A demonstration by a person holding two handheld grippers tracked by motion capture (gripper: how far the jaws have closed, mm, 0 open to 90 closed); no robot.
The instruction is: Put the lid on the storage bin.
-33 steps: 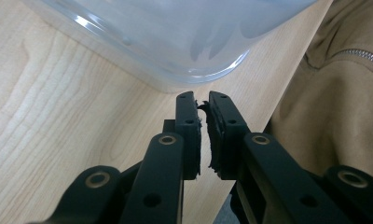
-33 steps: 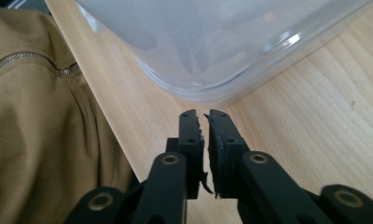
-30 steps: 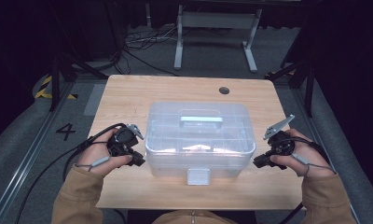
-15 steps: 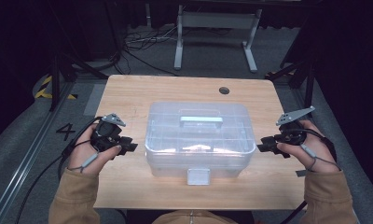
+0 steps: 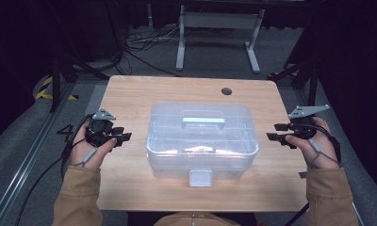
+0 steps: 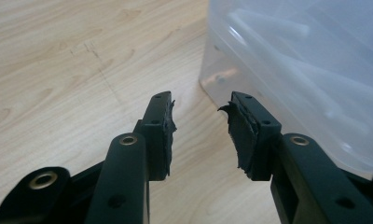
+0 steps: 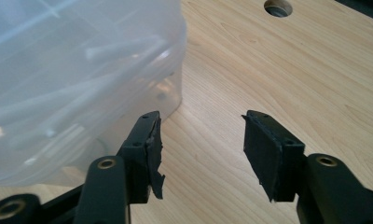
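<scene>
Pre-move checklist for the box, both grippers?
1. Left gripper off the box: ok. Its jaws have just been opening, with nothing between them.
2. Right gripper off the box: ok. Its jaws have just been opening, with nothing between them.
3. Box flat on the table: ok.
4. Lid shut with the front latch down: cannot tell.
5. Handle lying flat on the lid: ok.
6. Pads sound: not ok, the edges are torn and ragged on both grippers.
</scene>
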